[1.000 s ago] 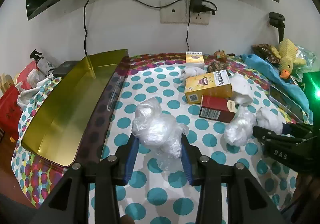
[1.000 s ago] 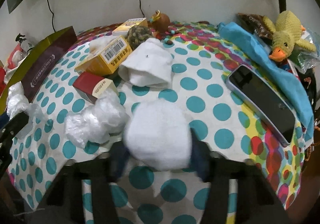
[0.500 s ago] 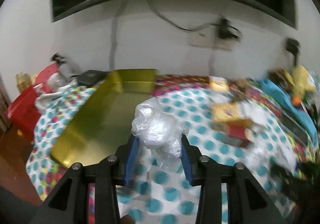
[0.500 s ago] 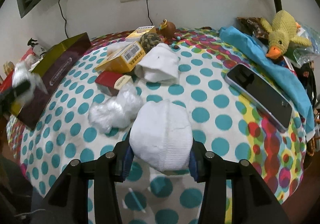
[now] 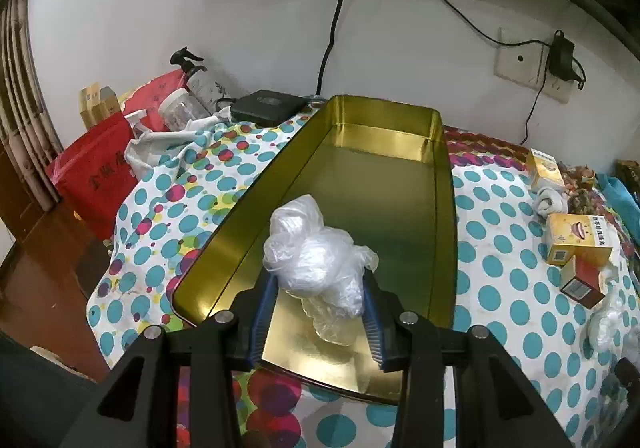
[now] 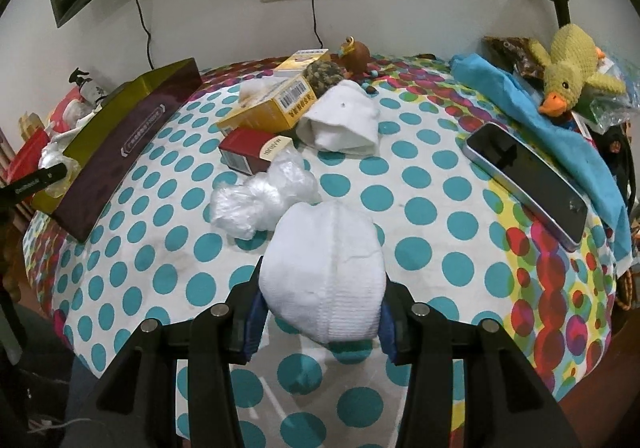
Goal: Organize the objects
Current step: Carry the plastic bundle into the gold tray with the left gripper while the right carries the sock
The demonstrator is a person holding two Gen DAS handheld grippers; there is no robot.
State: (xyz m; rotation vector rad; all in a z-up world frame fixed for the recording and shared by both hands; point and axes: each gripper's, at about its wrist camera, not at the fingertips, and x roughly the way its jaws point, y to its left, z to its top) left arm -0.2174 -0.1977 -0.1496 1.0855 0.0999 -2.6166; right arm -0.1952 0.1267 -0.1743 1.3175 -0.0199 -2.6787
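Left wrist view: crumpled clear plastic bag [image 5: 318, 262] is clamped between the blue pads of the left tool [image 5: 320, 312], seen at lower centre over the near end of the gold tin tray [image 5: 400, 204]. Right wrist view: rolled white sock [image 6: 326, 280] is gripped by the right tool [image 6: 320, 324] at lower centre, above the polka-dot tabletop [image 6: 420, 184]. Another plastic bag [image 6: 260, 200] is seen just above-left of it; red box [image 6: 252, 150] and yellow box [image 6: 276, 108] further up.

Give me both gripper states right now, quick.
Left gripper: closed on the crumpled plastic bag, over the gold tin.
Right gripper: closed on the white rolled sock, above the dotted cloth.
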